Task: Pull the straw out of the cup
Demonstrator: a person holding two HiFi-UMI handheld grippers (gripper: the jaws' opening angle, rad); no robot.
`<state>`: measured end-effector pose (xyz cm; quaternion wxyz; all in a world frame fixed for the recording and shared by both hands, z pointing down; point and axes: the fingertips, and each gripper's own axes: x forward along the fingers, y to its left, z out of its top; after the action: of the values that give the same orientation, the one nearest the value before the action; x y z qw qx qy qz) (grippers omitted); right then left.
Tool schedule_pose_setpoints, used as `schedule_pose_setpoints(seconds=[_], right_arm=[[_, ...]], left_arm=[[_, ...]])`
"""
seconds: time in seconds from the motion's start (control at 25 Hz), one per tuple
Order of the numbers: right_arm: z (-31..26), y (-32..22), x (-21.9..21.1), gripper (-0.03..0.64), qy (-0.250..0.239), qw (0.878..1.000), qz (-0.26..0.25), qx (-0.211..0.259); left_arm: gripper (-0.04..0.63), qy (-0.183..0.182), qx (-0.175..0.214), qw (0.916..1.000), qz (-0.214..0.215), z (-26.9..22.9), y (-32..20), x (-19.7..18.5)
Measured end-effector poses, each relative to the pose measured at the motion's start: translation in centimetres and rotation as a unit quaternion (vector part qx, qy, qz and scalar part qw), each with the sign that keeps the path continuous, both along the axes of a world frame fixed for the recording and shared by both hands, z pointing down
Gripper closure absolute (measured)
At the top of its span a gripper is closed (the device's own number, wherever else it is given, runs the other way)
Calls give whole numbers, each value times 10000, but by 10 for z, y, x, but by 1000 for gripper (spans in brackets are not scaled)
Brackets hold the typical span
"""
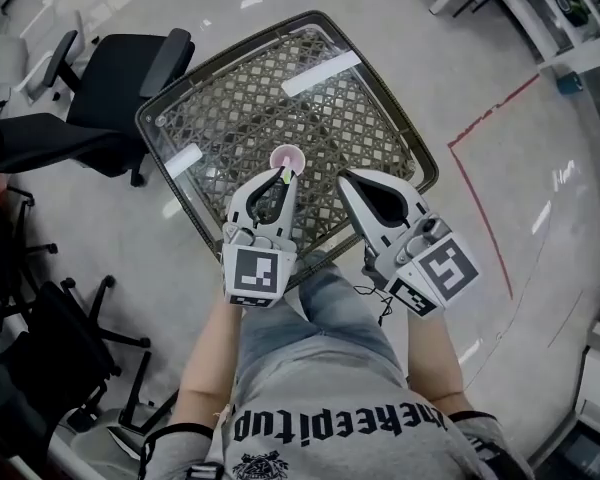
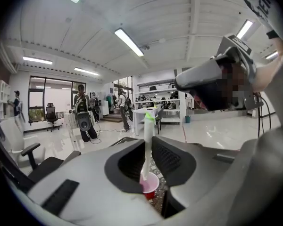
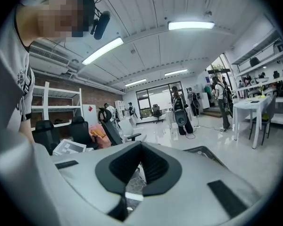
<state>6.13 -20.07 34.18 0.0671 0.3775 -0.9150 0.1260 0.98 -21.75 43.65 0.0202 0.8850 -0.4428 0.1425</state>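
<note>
A pink cup stands near the front of a glass-topped wicker table. My left gripper hovers just above it, shut on a white straw with a green tip that stands upright between the jaws. In the left gripper view the straw's lower end hangs over the mouth of the cup; whether it is still inside I cannot tell. My right gripper is level with the left one, a little to the right of the cup, its jaws shut with nothing in them.
Black office chairs stand left of the table. Two white strips lie on the glass. A red tape line runs on the floor at right. Several people and a white table are far off.
</note>
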Motion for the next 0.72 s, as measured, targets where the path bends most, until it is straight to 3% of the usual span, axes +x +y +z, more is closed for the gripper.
schedule_pose_setpoints(seconds=[0.28,0.44,0.72], right_arm=[[-6,16,-19,617,41,9999,128,98],[-12,26,-29,617,13,9997,193,164],[-21,44,-46,617,-45,9989,364,292]], left_arm=[[520,273,189,9994,131,-44,21,-17],[520,439,13,9989,181,-64,36,-26],[520,532,134,9973,493,-93,59,-38]])
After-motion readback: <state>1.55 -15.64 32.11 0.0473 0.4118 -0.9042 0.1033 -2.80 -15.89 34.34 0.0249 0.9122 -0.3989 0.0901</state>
